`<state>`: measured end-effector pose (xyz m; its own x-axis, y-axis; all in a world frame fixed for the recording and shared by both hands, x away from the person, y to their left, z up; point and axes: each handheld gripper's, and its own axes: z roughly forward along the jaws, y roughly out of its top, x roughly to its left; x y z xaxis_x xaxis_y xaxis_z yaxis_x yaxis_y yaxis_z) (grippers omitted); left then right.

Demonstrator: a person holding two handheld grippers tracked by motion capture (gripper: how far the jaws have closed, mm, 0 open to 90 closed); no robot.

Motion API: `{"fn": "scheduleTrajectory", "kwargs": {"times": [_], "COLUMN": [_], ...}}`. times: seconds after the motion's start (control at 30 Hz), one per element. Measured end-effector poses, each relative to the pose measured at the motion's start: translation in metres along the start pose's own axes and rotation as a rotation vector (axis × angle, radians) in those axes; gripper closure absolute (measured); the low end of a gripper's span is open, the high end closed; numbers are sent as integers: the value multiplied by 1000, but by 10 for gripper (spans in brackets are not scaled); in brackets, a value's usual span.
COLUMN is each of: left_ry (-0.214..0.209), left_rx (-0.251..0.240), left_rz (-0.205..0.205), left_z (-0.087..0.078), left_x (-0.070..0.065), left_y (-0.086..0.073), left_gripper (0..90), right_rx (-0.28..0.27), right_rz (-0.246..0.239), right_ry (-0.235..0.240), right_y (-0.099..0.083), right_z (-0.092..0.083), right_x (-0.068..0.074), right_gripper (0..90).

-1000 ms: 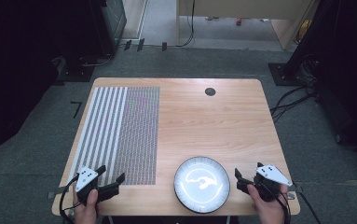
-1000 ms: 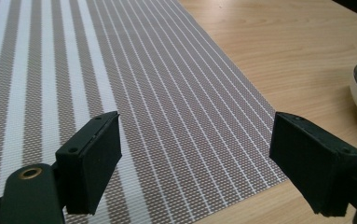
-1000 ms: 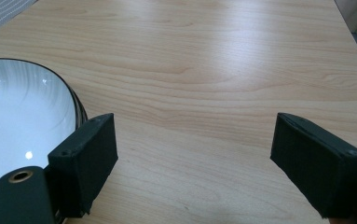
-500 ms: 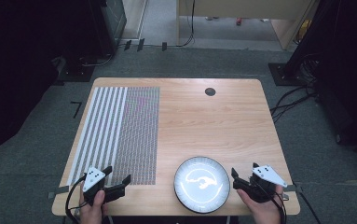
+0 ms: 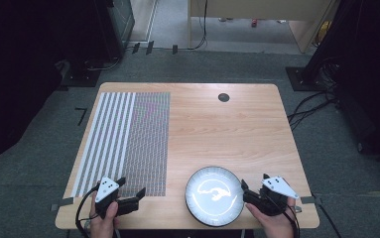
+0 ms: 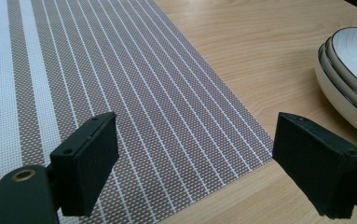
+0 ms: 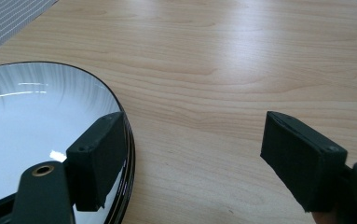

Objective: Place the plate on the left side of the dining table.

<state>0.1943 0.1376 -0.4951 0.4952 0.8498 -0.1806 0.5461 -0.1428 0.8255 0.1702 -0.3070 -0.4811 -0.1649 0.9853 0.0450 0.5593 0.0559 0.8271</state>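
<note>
I'm lining my right gripper (image 5: 251,194) up beside the stacked plates (image 5: 214,195) at the bench's near edge, jaws apart and just narrowing (nothing between them); next, grip the rim.

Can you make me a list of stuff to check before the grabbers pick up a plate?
1. Right hand-held gripper open: ok. Its jaws stand apart, have just been closing a little, and nothing is between them.
2. Right hand-held gripper lined up on the plates: not ok. One jaw sits over the rim; the other is over bare table.
3. Left hand-held gripper open and holding nothing: ok.
4. How many plates are stacked: ok. The left gripper view shows three rims.
5. Placemat flat with nothing on it: ok.
6. Plates safely on the table: cannot tell. The stack sits very near the front edge.
</note>
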Motion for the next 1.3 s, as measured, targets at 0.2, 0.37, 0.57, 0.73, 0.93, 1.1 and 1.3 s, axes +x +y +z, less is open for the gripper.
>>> {"fn": "scheduleTrajectory", "kwargs": {"times": [0.2,0.37,0.57,0.73,0.93,1.1,1.3], "left_ry": [-3,-16,-37,-90,-93,-91,-120], "left_rx": [3,4,0,-21,-26,-32,-2], "left_rz": [15,54,84,80,97,68,90], "left_z": [7,15,23,26,32,40,52], "left_x": [-13,-28,-45,-54,-64,-72,-87], "left_y": [4,9,13,20,31,41,45], "left_gripper": [140,139,140,140,142,142,151], "right_rx": [7,10,-5,-23,0,-3,7], "right_rz": [-25,-33,-52,-47,-29,-45,-38], "right_ry": [3,3,-13,-11,6,4,-1], "right_y": [-1,-1,-2,0,18,29,16], "right_z": [1,3,0,-1,-2,-2,-1], "right_x": [5,9,11,12,14,17,19], "right_gripper": [252,269,347,410,428,439,466]}}
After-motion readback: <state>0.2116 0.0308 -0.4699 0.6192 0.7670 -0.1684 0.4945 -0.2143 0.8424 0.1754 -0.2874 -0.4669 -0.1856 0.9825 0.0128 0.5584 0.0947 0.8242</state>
